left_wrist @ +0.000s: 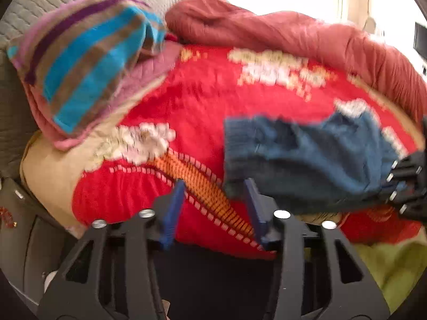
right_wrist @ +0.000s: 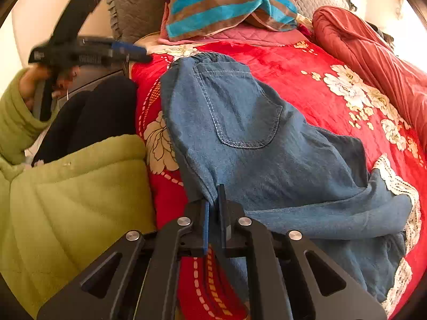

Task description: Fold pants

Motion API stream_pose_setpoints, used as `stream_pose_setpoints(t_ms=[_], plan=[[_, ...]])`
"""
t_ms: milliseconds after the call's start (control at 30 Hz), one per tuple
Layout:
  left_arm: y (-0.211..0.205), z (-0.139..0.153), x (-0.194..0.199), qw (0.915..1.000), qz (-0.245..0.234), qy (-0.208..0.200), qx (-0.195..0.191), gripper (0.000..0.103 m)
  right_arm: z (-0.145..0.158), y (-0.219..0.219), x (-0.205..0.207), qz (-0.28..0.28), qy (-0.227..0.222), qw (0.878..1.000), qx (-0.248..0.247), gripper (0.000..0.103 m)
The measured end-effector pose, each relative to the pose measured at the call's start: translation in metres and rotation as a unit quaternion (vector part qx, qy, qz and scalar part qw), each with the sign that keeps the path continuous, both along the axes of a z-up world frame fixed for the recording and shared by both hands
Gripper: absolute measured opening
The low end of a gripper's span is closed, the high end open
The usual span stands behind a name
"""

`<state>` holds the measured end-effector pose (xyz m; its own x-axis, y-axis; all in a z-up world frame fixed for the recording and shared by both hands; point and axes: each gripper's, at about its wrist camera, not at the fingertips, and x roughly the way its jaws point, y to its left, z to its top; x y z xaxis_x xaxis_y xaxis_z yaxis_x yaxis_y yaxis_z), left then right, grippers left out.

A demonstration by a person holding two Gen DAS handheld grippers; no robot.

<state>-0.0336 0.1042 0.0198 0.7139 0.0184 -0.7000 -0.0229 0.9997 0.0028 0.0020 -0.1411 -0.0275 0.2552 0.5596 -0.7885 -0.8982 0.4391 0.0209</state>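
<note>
Right gripper (right_wrist: pixel 213 213) is clamped on the near edge of the blue denim pants (right_wrist: pixel 253 144), which spread away from it across the red floral blanket (right_wrist: pixel 307 61). Left gripper (left_wrist: pixel 213 200) hangs with fingers apart, pants just right of it.

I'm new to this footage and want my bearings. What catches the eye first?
The bright red floral blanket covering the bed dominates both views. Spread across it lie the blue denim pants, back pocket up, with the right claw pinched on their near edge. At the head of the bed sits a striped pillow, and the left claw hovers open over the blanket.
</note>
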Motion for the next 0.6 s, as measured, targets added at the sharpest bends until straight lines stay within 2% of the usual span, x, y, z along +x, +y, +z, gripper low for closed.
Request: stream_pose_setpoints(t_ms=[100, 167, 233, 300, 433, 533, 600], plan=[[-0.020, 0.019, 0.012, 0.9987, -0.042, -0.019, -0.021, 0.031, 0.011, -0.007, -0.005, 0.012, 0.005, 1.000, 0.016, 0.015], [-0.043, 0.023, 0.026, 0.9961, -0.081, -0.018, -0.031, 0.031, 0.024, -0.013, -0.001, -0.002, 0.003, 0.999, 0.048, 0.018], [-0.062, 0.016, 0.040, 0.9935, -0.110, -0.004, -0.031, 0.031, 0.032, -0.018, 0.008, -0.028, 0.019, 0.996, 0.082, 0.019], [-0.076, -0.004, 0.051, 0.9931, -0.115, 0.023, -0.012, 0.031, 0.032, -0.019, 0.020, -0.059, 0.034, 0.993, 0.096, 0.020], [-0.083, -0.050, 0.051, 0.9910, -0.104, 0.078, 0.030, 0.032, 0.005, -0.005, 0.033, -0.097, 0.050, 0.993, 0.032, 0.020], [-0.076, -0.065, 0.044, 0.9907, -0.102, 0.089, 0.014, 0.032, -0.023, 0.002, 0.039, -0.114, 0.075, 0.990, -0.018, 0.025], [-0.074, -0.066, 0.041, 0.9908, -0.105, 0.085, 0.007, 0.032, -0.024, 0.002, 0.038, -0.119, 0.077, 0.990, -0.013, 0.026]])
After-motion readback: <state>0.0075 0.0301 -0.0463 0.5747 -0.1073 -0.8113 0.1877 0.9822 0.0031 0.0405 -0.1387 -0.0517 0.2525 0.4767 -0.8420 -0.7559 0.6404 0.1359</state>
